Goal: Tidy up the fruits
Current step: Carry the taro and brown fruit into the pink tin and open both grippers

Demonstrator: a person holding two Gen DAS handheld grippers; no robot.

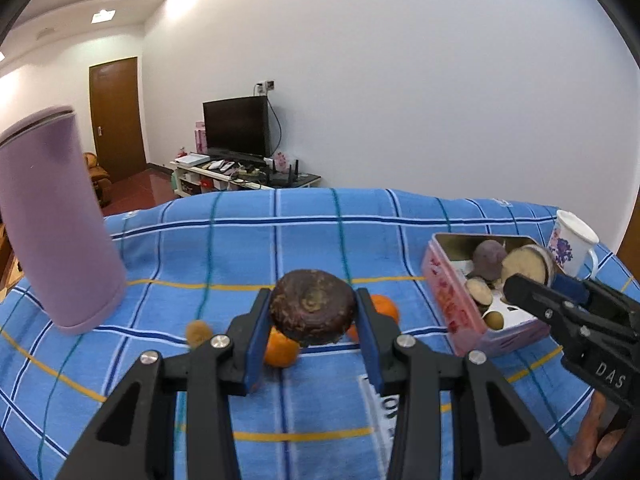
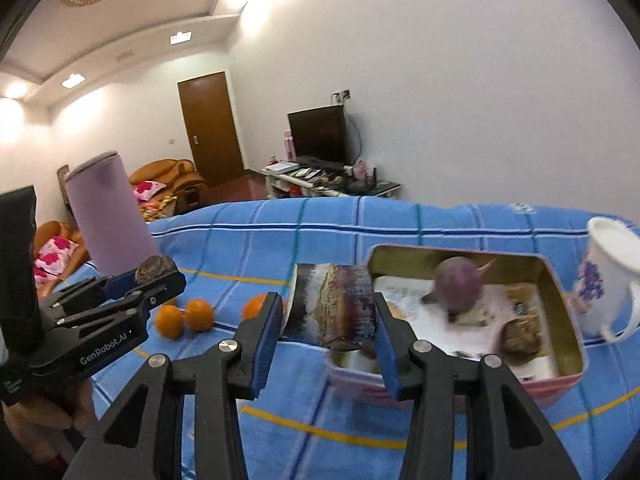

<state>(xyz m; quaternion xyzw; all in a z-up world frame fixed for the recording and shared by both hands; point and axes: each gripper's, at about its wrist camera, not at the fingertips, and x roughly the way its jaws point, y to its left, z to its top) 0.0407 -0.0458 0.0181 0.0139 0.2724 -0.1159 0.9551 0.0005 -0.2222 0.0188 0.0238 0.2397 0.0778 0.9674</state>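
I have both grippers raised over the bed, which is covered with a blue plaid cloth [image 1: 304,216]. My left gripper [image 1: 314,320] is clenched on a dark brown, round root chunk [image 1: 313,307], its blue pads pressing both sides, held above the cloth's middle. Below and behind it lie oranges [image 1: 281,350] on the cloth, and a small fuzzy brown fruit [image 1: 197,332] sits just left of them. In the right wrist view three oranges [image 2: 199,315] are seen lying close together on the cloth.

My right gripper [image 2: 328,320] is grasping a cut chunk with a pale face and dark skin [image 2: 334,306]. It hangs at the near-left corner of the pink tin box [image 2: 568,280], over its rim. The box sits toward the cloth's right edge and holds a purple round fruit [image 2: 458,284], more cut brown pieces [image 2: 520,332] and printed paper. The picture there is blurred.

A white mug with purple flowers [image 2: 608,276] stands just beside the box, on its far-right side. A tall lilac cylinder [image 1: 56,216] stands near the cloth's left edge, well apart from the box.
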